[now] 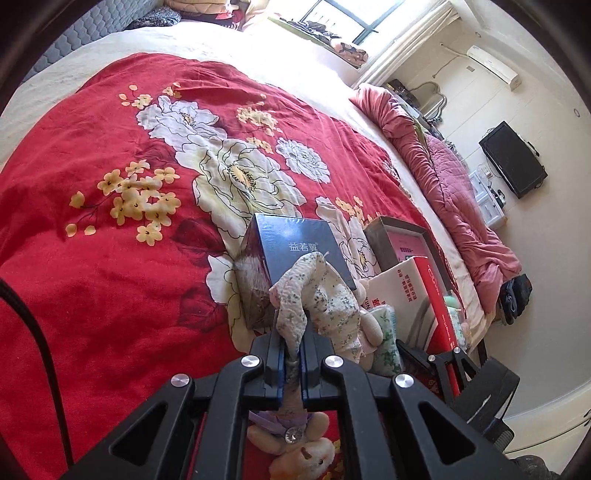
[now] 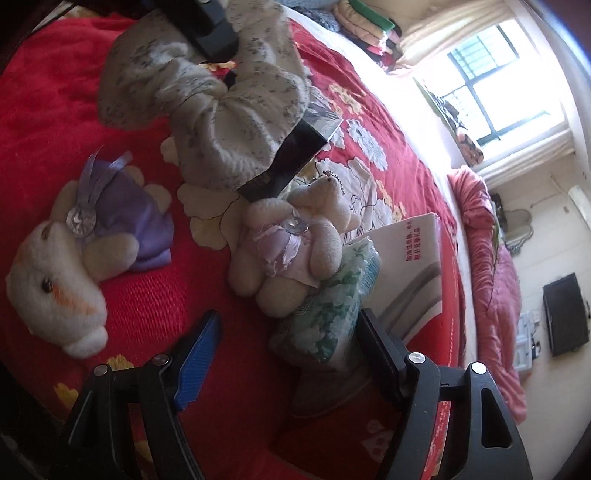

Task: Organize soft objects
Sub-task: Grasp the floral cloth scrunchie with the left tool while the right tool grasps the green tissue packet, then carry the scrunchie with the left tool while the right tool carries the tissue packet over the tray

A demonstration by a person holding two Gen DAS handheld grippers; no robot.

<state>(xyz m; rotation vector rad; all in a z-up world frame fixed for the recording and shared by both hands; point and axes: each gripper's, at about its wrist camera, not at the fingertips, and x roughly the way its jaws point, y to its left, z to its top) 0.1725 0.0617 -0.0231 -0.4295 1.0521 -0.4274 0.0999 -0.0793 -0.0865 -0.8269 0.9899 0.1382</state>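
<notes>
My left gripper (image 1: 293,354) is shut on a floral cloth soft toy (image 1: 321,295) and holds it above the red flowered bedspread (image 1: 110,277). The same toy (image 2: 221,110) hangs high in the right wrist view, pinched by the left gripper (image 2: 214,33). My right gripper (image 2: 288,332) is open, low over the bed, its right finger beside a green floral tissue pack (image 2: 328,310). A white bunny in a purple dress (image 2: 85,258) lies to its left. A beige bear in a lilac dress (image 2: 291,243) leans on the tissue pack.
A dark blue box (image 1: 295,254) stands behind the held toy. A white and red carton (image 1: 413,295) and an open grey box (image 1: 399,240) stand at the bed's right edge. A pink quilt (image 1: 443,177) lies beyond. The floor (image 1: 535,350) is to the right.
</notes>
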